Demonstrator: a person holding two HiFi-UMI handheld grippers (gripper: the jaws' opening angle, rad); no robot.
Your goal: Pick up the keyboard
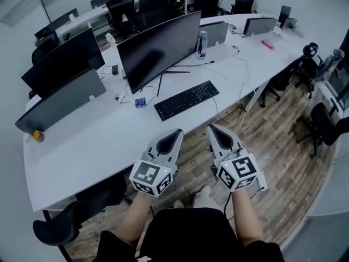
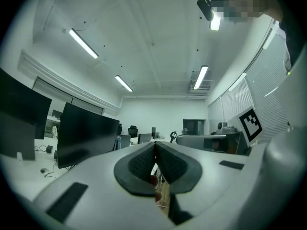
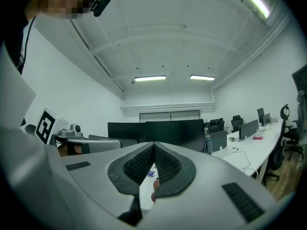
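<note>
- Head view: the keyboard (image 1: 186,100) lies flat on the white worktop (image 1: 98,141), just in front of the big curved monitor (image 1: 158,51), with nothing touching it.
- Your left gripper (image 1: 178,130) and right gripper (image 1: 212,127) hang off the worktop's edge, well to your side of the monitor.
- A bottle (image 1: 202,42) stands just right of the monitor; its contents can't be made out.
- Left gripper view: your jaws are pressed together with nothing between them, and the monitor sits ahead to the left.
- Right gripper view: the jaws meet and are empty, with the monitor beyond the tips.
</note>
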